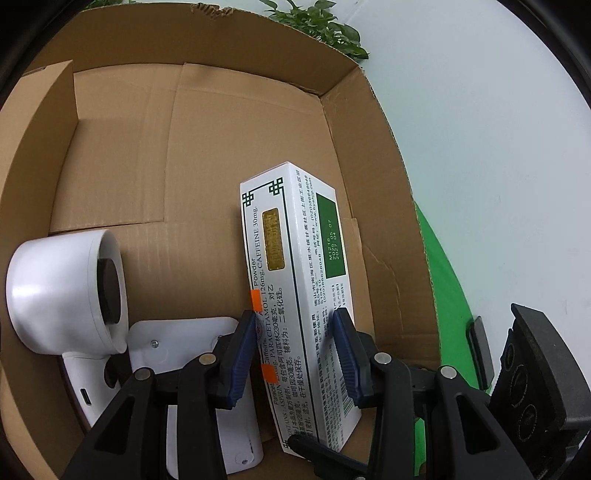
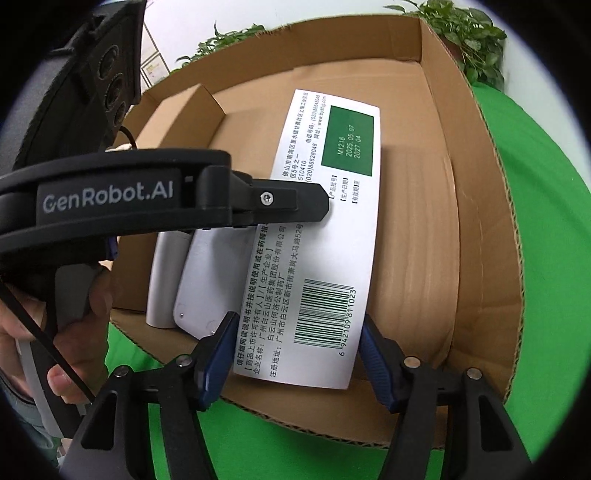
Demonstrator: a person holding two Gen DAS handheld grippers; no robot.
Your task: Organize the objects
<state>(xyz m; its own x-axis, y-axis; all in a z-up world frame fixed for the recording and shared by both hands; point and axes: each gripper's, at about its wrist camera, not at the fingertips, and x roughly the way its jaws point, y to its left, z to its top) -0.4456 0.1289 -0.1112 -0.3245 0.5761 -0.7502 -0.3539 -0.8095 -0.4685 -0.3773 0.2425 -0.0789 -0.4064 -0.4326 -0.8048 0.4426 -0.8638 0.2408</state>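
Note:
A white medicine box (image 1: 295,280) with green print stands on its long edge inside the cardboard box (image 1: 122,155). My left gripper (image 1: 297,354) is shut on the medicine box, blue pads on both faces. In the right wrist view the medicine box (image 2: 325,236) shows its barcode side, with the left gripper's black finger (image 2: 280,201) pressed on it. My right gripper (image 2: 297,356) is open, its pads on either side of the near end of the medicine box, just over the cardboard box's near wall (image 2: 295,417).
A white handheld device with a round head (image 1: 62,291) and a flat white device (image 1: 192,354) lie at the cardboard box's left. The box sits on a green cloth (image 2: 535,229). Leafy plants (image 1: 325,29) stand behind it. A hand (image 2: 48,332) holds the left gripper.

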